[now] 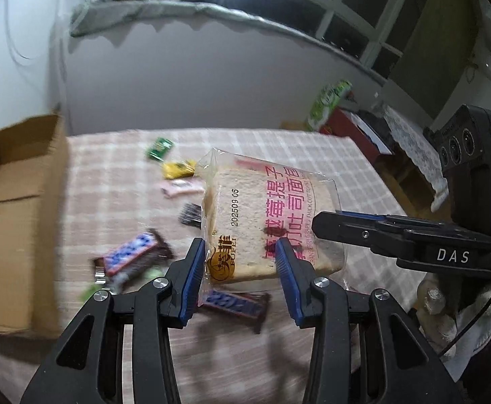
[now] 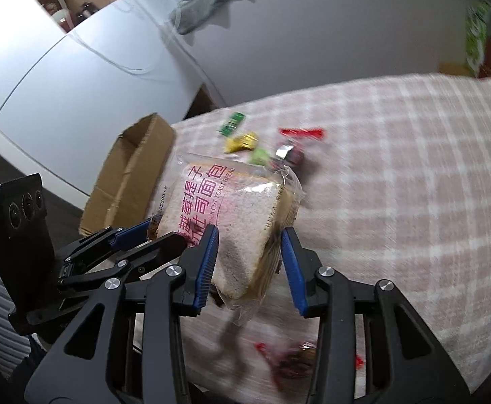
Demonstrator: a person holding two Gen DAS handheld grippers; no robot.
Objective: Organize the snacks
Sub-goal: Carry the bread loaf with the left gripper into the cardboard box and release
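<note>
**Both claws pinch one bag of toast**

Blue-padded, the left claw (image 1: 242,269) pinches a clear plastic bread bag (image 1: 265,222) above the checked tabletop (image 1: 117,181); print reads "202509 06" and "CRANBERRY GRAPES THICK CUT". Two dark candy bars (image 1: 134,256) lie below, beside an open cardboard box (image 1: 19,208). "DAS" marks the other tool.

From the right wrist, the right claw (image 2: 249,262) grips the bag's corner; "CUT TOAST BREAD" shows.

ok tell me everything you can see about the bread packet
The bread packet is a thick slice of pale, speckled toast sealed in clear plastic printed with pink characters, a gold logo and a date stamp. It hangs tilted above the checked tablecloth, pinched at adjacent edges by the left gripper and right gripper.
</note>
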